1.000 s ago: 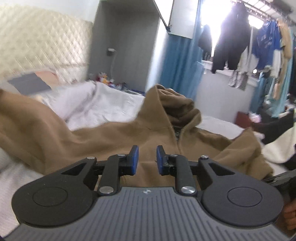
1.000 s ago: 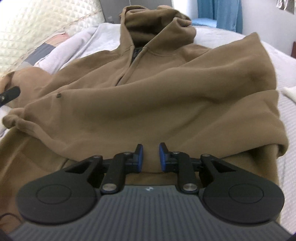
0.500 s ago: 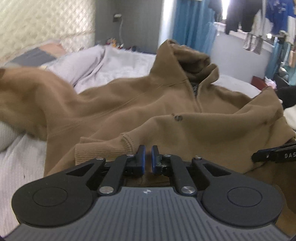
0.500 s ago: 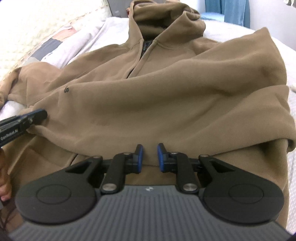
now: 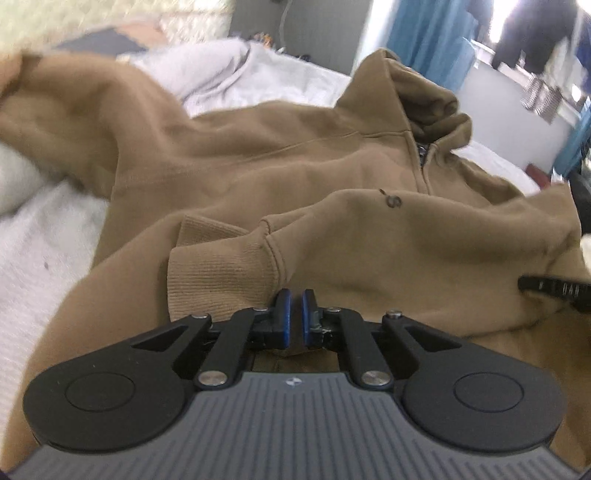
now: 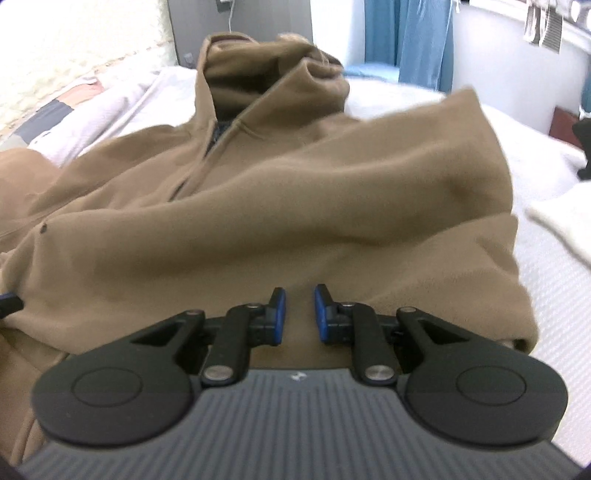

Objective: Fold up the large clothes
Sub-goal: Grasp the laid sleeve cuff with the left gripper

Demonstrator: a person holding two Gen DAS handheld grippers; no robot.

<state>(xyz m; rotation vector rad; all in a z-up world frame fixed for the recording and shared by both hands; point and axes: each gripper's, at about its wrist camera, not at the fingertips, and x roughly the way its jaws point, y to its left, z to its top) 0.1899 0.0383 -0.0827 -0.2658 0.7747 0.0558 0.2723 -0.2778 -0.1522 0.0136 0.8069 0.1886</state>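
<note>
White bedding [image 5: 48, 236] covers the bed where a brown hoodie [image 5: 295, 162] lies spread out front up, its hood [image 6: 273, 62] standing rumpled toward the far end near a grey cabinet and blue curtains [image 6: 424, 40]. A quilted headboard [image 6: 74, 48] runs along one side, and dark clothes hang by the bright window [image 5: 532, 33].

One sleeve is folded across the chest, its ribbed cuff [image 5: 221, 277] lying just in front of the left gripper [image 5: 294, 315]. That gripper's blue pads stand almost pressed together with only a thin slit between them, low over the brown cloth beside the cuff; whether a fold of fabric is caught in there, I cannot tell.

The right gripper [image 6: 298, 314] hangs over the lower part of the hoodie, by the folded sleeve's edge. Its pads stand close with a narrow gap showing brown cloth behind; whether they pinch it is unclear. Its dark fingertip [image 5: 550, 291] shows at the right edge of the left view, resting against the hoodie.
</note>
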